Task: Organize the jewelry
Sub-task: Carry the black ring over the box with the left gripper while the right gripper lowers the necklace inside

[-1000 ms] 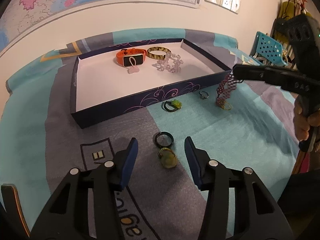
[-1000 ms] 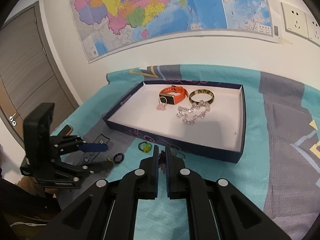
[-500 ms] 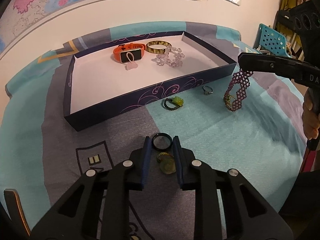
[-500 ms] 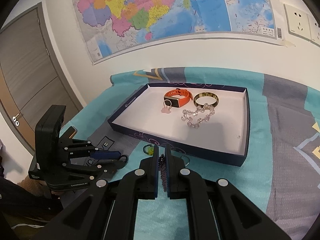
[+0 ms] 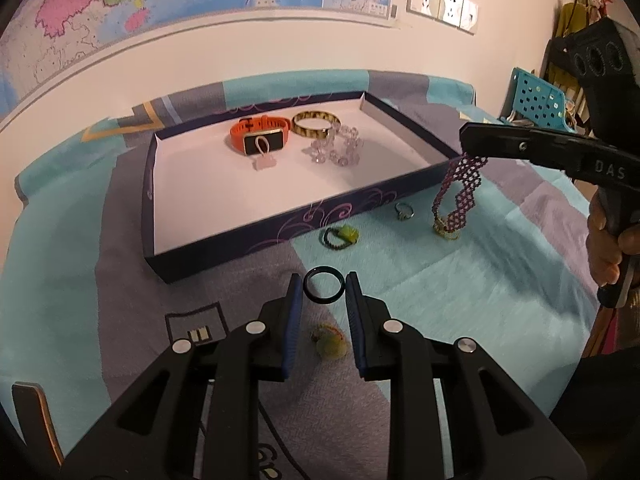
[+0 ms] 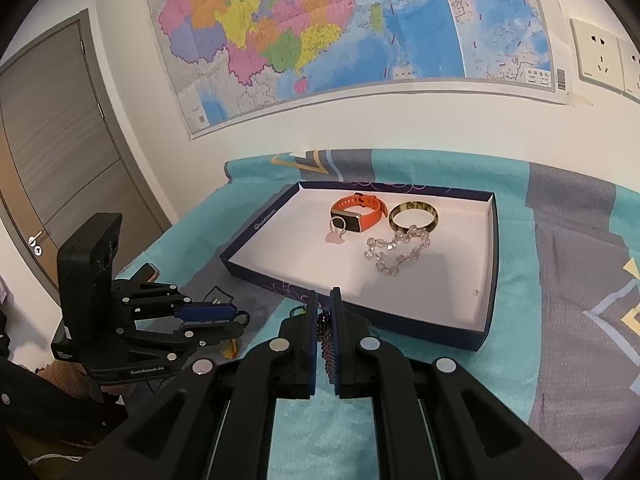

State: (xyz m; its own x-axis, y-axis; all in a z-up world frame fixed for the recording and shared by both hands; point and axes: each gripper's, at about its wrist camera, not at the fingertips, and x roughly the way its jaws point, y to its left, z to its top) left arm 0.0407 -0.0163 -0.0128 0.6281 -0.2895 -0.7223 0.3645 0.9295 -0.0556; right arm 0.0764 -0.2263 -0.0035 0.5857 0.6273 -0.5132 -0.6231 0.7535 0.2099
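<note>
The left gripper (image 5: 323, 289) is pinching a black ring (image 5: 323, 289) between its blue fingers (image 5: 295, 300), having just closed on it, lifted above the surface (image 5: 500, 300). A yellow-green ring (image 5: 330, 342) is lying right under it. The right gripper (image 6: 324, 322) is squeezing a purple beaded band (image 5: 460, 190), which is hanging down near the box's (image 5: 248, 242) front right corner. Inside the box, an orange watch (image 5: 260, 136), a gold bangle (image 5: 316, 125) and a clear bead bracelet (image 5: 336, 150) are sitting by the far wall. Two small rings (image 5: 340, 237) are lying in front of the box.
</note>
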